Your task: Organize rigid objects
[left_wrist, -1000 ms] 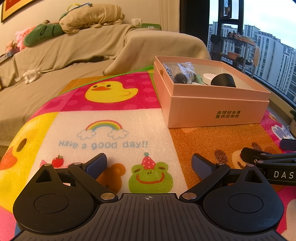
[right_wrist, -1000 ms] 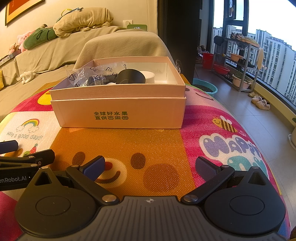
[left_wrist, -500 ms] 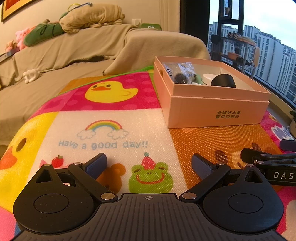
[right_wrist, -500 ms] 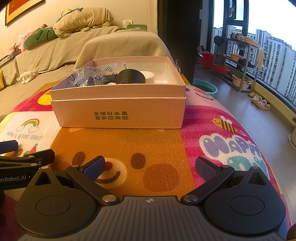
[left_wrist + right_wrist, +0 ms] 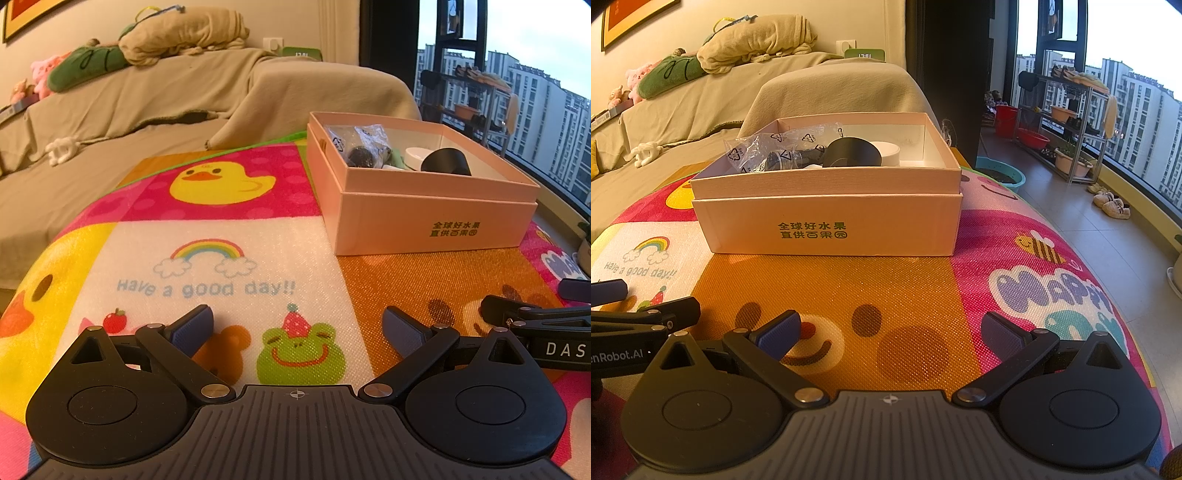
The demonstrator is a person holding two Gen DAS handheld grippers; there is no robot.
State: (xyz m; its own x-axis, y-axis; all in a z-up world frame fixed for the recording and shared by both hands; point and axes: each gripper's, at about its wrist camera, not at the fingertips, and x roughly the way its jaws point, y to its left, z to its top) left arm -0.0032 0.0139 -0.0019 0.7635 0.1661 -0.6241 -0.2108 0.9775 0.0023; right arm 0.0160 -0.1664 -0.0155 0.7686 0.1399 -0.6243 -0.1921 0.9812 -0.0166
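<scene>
A pink cardboard box (image 5: 424,218) (image 5: 827,225) stands on the colourful play mat. Inside it lie a clear plastic bag with dark parts (image 5: 358,142) (image 5: 772,151), a black round object (image 5: 445,162) (image 5: 853,153) and a white round object (image 5: 417,155) (image 5: 886,149). My left gripper (image 5: 297,328) is open and empty, low over the mat, well short of the box and to its left. My right gripper (image 5: 890,332) is open and empty, low over the mat in front of the box. Each gripper shows at the edge of the other's view.
The play mat (image 5: 207,266) (image 5: 1027,273) covers the table. A covered sofa (image 5: 129,99) with cushions stands behind. To the right are a tiled floor (image 5: 1067,229), a blue basin (image 5: 999,177), a rack (image 5: 1067,122) and slippers (image 5: 1110,203) by the window.
</scene>
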